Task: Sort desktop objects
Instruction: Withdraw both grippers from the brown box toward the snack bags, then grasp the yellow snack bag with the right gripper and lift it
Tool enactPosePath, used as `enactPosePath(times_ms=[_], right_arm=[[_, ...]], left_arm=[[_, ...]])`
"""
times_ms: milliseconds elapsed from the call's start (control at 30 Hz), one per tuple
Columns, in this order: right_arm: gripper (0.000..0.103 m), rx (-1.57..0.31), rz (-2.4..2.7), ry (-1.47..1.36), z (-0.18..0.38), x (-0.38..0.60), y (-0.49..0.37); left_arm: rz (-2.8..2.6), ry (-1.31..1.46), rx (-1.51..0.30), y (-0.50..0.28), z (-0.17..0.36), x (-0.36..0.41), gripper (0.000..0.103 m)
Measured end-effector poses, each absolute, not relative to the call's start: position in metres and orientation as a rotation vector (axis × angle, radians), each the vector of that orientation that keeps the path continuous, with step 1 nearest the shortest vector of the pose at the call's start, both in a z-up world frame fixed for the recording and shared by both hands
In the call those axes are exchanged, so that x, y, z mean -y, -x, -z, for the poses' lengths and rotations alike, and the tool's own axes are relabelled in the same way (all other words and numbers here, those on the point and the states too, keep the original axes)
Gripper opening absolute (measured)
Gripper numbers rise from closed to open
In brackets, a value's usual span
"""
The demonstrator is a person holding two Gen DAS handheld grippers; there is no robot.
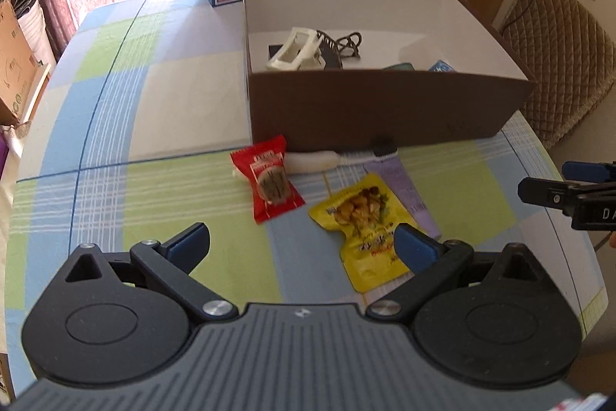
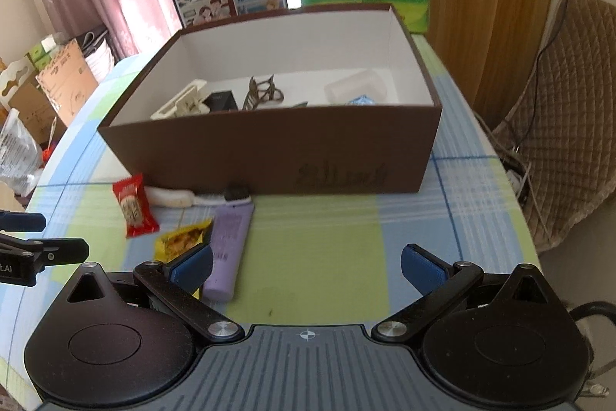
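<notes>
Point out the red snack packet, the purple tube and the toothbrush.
red snack packet (image 1: 269,185), left wrist view, middle of the wrapper.
purple tube (image 2: 229,241), right wrist view, middle of the body.
toothbrush (image 1: 313,161), left wrist view, on the white handle.

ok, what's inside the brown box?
In the box: a cream plastic frame, a dark wire clip, a small black item, a clear container and a blue packet. The front wall hides the near floor, so more may be there.
</notes>
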State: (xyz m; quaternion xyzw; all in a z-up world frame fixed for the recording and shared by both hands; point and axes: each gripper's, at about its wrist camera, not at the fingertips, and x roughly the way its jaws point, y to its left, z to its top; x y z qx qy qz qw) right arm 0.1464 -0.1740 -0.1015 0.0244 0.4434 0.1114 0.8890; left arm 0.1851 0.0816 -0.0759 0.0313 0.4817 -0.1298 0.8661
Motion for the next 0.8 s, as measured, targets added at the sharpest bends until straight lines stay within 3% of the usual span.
enactPosePath(times_ms=[800], right_arm=[[0.100,-1.093,-0.382,-0.375,0.156,0.147,-0.144]], left_arm=[[0.190,-0.036,-1.058,-0.179,0.093,-0.113,0.100]])
